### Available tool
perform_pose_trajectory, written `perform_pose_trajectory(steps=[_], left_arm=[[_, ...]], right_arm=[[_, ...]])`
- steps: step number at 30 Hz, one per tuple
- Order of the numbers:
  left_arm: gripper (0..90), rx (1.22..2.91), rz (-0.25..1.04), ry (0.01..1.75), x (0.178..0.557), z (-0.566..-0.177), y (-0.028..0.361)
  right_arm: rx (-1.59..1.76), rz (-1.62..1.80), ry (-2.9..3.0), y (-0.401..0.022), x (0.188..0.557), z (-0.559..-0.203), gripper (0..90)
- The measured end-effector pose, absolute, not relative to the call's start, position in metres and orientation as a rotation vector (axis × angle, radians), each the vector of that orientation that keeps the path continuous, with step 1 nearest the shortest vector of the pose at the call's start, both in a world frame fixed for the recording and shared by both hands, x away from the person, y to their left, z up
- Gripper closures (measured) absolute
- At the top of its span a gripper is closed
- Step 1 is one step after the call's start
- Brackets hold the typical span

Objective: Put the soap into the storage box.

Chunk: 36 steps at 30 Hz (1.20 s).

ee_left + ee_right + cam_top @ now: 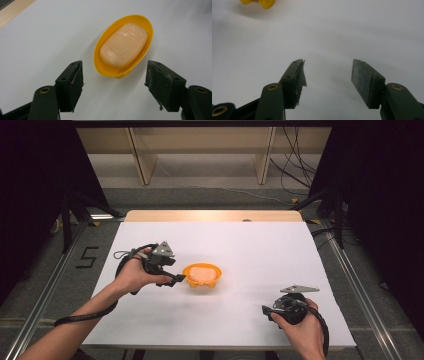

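Observation:
A yellow oval soap dish (216,271) stands near the middle of the white sheet, with a pale peach bar of soap (201,273) lying in it. My left gripper (176,279) is just left of the dish, pointing at it. In the left gripper view its jaws (113,85) stand open with nothing between them, and the dish (148,28) with the soap (123,43) lies just ahead of the tips. My right gripper (265,310) sits near the front right of the sheet, open over bare sheet (328,80). The dish's feet (262,3) show at the top left of the right gripper view.
The white sheet (260,245) covers the table, with a strip of bare wood (215,215) at the far edge. Beyond stand wooden frame legs (142,165) and loose cables (295,170) on the floor. A taped "5" (87,256) marks the floor at left.

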<state>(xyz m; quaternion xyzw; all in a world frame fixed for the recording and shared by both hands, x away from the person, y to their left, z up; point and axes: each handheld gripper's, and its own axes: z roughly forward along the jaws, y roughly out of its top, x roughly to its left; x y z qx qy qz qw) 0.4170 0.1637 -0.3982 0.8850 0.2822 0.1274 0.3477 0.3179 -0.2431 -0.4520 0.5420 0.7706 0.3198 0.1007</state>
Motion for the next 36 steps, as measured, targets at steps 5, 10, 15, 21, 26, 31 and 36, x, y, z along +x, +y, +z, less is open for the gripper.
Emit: perform_pose_trajectory(steps=[5,10,15,21,26,31,36], left_arm=[[30.2,2.274,0.315,0.789,0.404,-0.403,0.181],[30.1,2.265,0.306,0.828,0.389,-0.413,0.196],[30.1,2.260,0.292,0.857,0.375,-0.423,0.210],[30.5,2.249,0.283,0.912,0.365,-0.435,0.225],[30.4,2.250,0.274,0.940,0.358,-0.443,0.235],[30.4,2.244,0.270,0.975,0.352,-0.451,0.242],[30.3,2.236,0.270,1.031,0.343,-0.464,0.251]], right_arm=[[1.576,0.899,2.272,-0.244,0.319,-0.453,44.0],[1.583,0.895,2.275,-0.244,0.319,-0.454,44.1],[1.577,0.899,2.279,-0.243,0.319,-0.454,44.1],[1.587,0.885,2.283,-0.242,0.319,-0.454,44.1],[1.574,0.933,2.295,-0.242,0.319,-0.455,44.1],[1.595,0.895,2.291,-0.241,0.318,-0.454,44.1],[1.564,0.897,2.286,-0.241,0.319,-0.456,44.1]])
